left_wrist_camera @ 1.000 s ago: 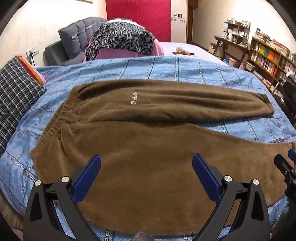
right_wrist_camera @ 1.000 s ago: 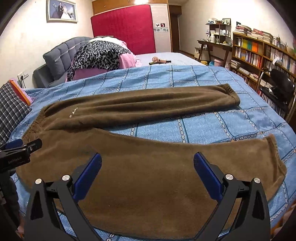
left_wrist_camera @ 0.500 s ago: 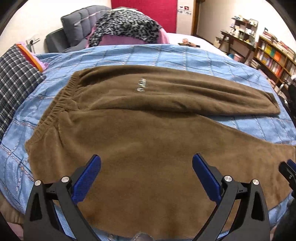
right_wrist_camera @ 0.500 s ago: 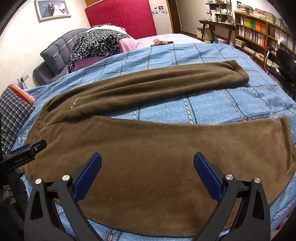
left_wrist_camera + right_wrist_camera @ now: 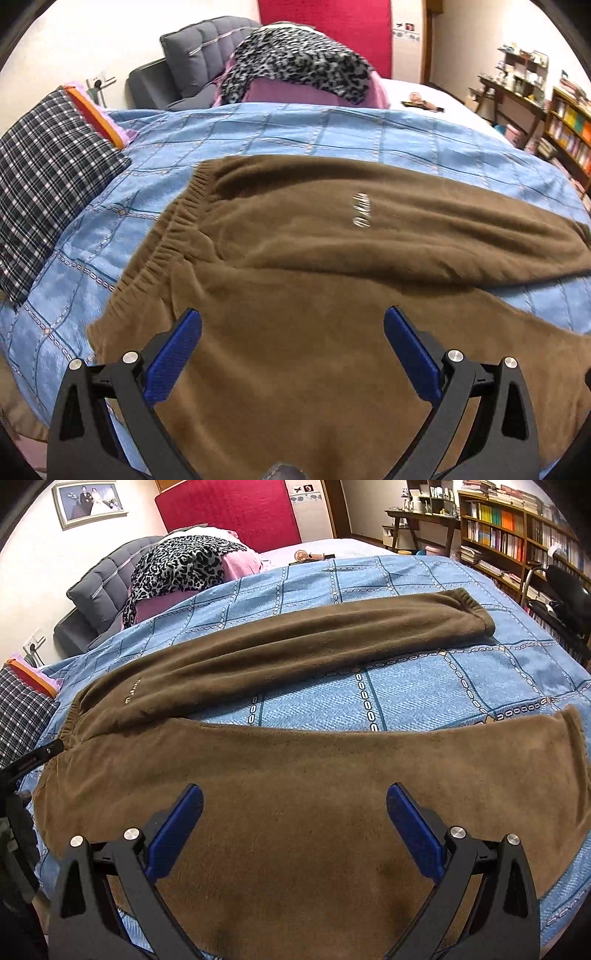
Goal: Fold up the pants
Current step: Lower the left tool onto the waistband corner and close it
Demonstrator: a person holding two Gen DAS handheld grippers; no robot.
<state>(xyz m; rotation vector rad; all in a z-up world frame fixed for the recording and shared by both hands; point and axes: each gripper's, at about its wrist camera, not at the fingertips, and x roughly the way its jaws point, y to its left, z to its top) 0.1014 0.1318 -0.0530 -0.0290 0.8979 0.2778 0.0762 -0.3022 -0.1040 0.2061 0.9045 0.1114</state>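
Brown fleece pants (image 5: 295,775), flat, legs splayed

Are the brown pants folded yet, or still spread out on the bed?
Spread. The brown pants lie flat on the blue bedspread, both legs apart with blanket showing between them; no fold is visible.

One pair of brown pants (image 5: 295,794) with two legs lies on one blue bedspread (image 5: 424,686). Beside the pants: one plaid pillow (image 5: 48,184), one leopard-print cloth (image 5: 295,62). Two tongs, the left tongs (image 5: 291,339) and the right tongs (image 5: 293,818).

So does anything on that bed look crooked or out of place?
Only mildly: the brown pants lie flat, but their two legs splay apart in a V, with blue bedspread showing between them. Nothing looks spilled or damaged.
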